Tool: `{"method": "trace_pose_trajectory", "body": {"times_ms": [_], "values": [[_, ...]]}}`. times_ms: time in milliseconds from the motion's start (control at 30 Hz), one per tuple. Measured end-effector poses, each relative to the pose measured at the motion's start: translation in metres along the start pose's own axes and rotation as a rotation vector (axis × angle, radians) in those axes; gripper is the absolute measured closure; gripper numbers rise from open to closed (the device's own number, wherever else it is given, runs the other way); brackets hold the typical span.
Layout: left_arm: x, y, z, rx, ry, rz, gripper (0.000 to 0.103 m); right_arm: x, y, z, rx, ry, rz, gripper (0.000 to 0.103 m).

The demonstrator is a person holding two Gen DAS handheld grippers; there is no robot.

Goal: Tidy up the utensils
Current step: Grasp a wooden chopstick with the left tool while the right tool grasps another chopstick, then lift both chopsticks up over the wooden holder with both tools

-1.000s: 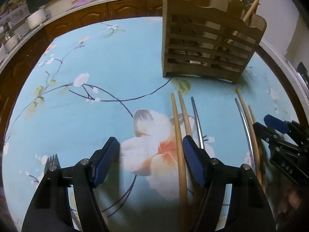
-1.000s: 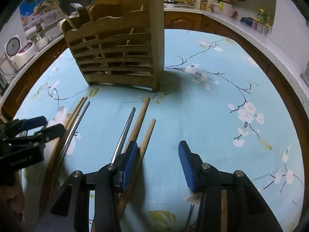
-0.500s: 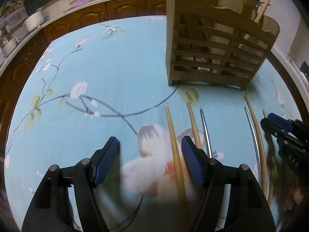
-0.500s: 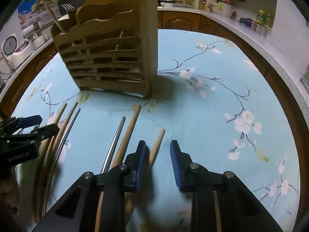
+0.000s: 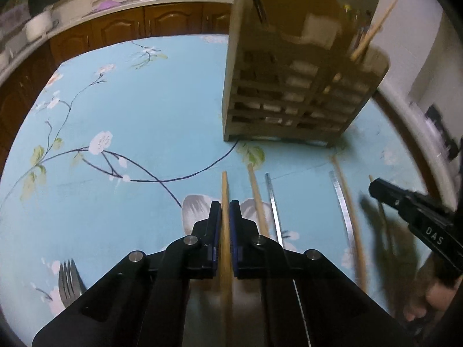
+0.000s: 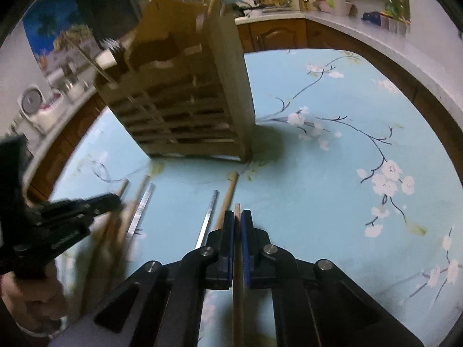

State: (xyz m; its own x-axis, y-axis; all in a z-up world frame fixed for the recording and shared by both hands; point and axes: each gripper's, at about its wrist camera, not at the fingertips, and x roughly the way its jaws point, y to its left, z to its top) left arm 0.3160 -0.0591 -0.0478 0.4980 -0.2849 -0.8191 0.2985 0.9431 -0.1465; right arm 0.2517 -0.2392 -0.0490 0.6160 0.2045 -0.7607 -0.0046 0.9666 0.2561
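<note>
**Blue floral counter, both tongs clamped on chopsticks**

Kitchen cabinets ring the flowered counter (image 5: 121, 110). Left tongs (image 5: 225, 211) have just been closing and now pinch a wooden chopstick (image 5: 224, 185) along its shaft, its tip pointing toward the wooden rack (image 5: 292, 107). Right tongs (image 6: 237, 219) have also just been closing and grip another wooden chopstick (image 6: 237, 208) near its far end.

Both sticks look light, stiff and smooth, so a hold nearer the middle would probably keep them from pivoting or slipping.

Just beside each held stick lie more: a second wooden chopstick (image 5: 256, 193) and a metal chopstick (image 5: 273, 202) on the left, a metal one (image 6: 207, 219) and a wooden one (image 6: 227, 199) on the right, which could get dragged along. A fork (image 5: 68, 280) lies well apart. The rack's tall front slats stand between the sticks and its compartments.
</note>
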Motion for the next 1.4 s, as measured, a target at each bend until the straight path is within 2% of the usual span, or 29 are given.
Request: {"method": "trace_pose_trajectory", "body": {"times_ms": [167, 367, 733, 900, 1400], "values": [[-0.036, 0.000, -0.003, -0.010, -0.068, -0.057, 0.098, -0.037, 0.001, 0.004, 0.035, -0.073, 0.063, 0.098], [-0.082, 0.000, -0.003, -0.027, -0.153, -0.106, 0.098, -0.069, 0.011, 0.009, 0.045, -0.140, 0.098, 0.098], [-0.155, -0.005, 0.005, -0.019, -0.285, -0.142, 0.098, -0.128, 0.022, 0.025, 0.024, -0.279, 0.134, 0.098], [-0.172, -0.007, 0.010, -0.011, -0.330, -0.137, 0.098, -0.150, 0.027, 0.037, 0.001, -0.345, 0.124, 0.098], [-0.199, -0.011, 0.034, -0.004, -0.428, -0.134, 0.098, -0.175, 0.022, 0.060, 0.004, -0.455, 0.118, 0.098]]}}
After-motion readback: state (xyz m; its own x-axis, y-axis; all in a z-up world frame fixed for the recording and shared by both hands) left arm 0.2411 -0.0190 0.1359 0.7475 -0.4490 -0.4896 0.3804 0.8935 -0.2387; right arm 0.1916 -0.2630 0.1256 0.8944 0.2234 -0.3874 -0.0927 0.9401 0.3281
